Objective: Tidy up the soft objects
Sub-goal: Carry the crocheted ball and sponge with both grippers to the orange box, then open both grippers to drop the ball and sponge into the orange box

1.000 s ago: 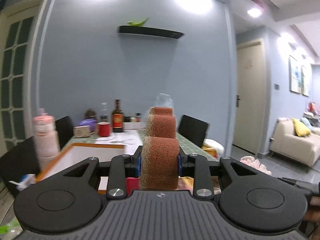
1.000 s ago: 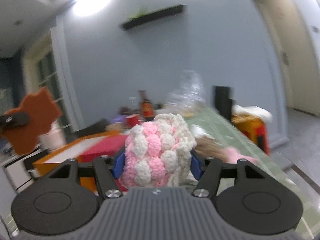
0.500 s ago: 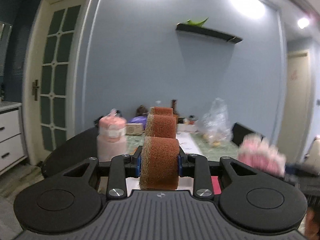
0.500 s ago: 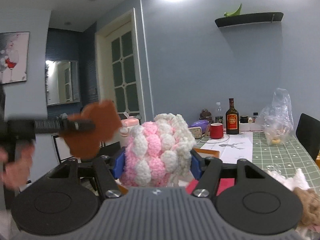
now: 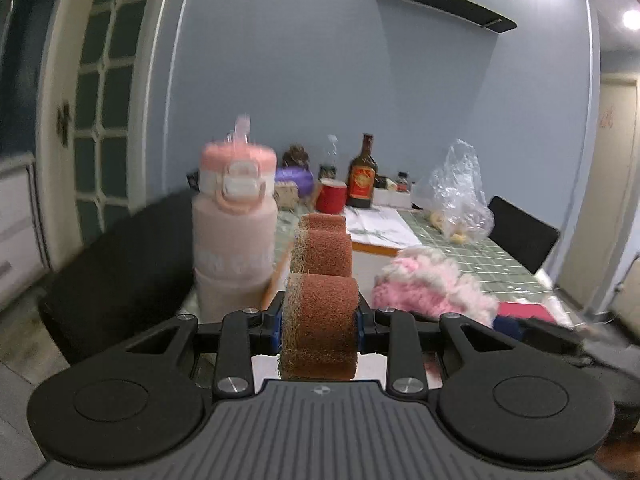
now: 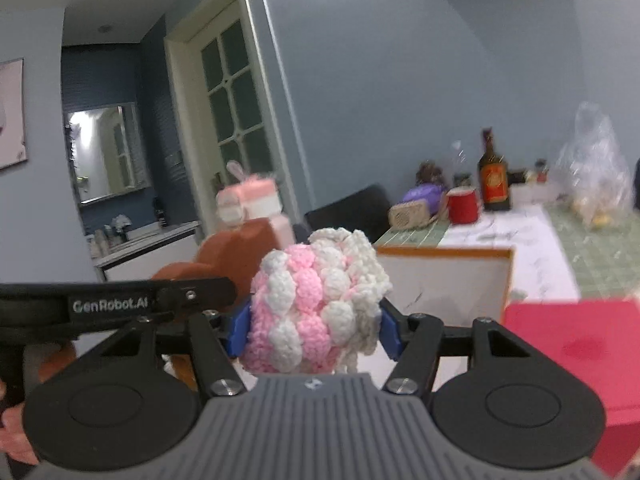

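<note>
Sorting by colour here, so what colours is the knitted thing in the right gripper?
Pink and white knitted thing, in bobbly patches; the right wrist view shows it best.

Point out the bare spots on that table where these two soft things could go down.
Bare: the white orange-rimmed tray, left of the red box; green cloth beyond the box. Crowded: the far end around the red mug, brown bottle and plastic bag.
</note>
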{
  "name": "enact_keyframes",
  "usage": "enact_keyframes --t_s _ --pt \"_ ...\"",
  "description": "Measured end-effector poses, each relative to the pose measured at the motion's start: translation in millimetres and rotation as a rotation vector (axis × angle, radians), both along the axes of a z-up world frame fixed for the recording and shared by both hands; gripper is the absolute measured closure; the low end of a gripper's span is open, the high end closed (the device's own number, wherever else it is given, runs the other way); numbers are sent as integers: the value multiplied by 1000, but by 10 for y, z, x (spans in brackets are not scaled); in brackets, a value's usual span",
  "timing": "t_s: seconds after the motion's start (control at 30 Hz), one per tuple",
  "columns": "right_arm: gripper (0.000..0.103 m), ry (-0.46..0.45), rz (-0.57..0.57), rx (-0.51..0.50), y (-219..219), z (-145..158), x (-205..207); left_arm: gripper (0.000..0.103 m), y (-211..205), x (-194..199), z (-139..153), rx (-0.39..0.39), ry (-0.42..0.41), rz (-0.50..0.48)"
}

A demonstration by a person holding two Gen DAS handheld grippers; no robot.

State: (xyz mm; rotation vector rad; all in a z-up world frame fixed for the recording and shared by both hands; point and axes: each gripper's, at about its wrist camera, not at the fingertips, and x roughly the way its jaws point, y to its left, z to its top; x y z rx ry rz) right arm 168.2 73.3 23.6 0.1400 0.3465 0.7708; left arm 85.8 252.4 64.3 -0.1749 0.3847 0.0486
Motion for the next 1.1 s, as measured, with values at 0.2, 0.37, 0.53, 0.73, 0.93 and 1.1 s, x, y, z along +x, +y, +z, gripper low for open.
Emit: enact_keyframes --t_s 0.2,0.37,0.53,0.73,0.93,1.1 --pt "42 -119 -43 -144 93 -63 -68 68 73 61 -108 -46 -2 -16" --pt "42 -97 -87 -197 89 -166 34 68 166 158 -141 -156 1 -90" --pt "42 -79 -86 -216 76 -219 87 68 127 370 -262 -117 112 -30" --pt "42 -70 -105 -234 99 -253 52 52 182 370 -338 -90 79 35" --pt "42 -63 -106 -230 88 -255 50 9 55 109 -178 -8 -33 -14" --pt "42 -56 -105 -245 115 -280 55 9 -261 -49 -108 294 -65 127"
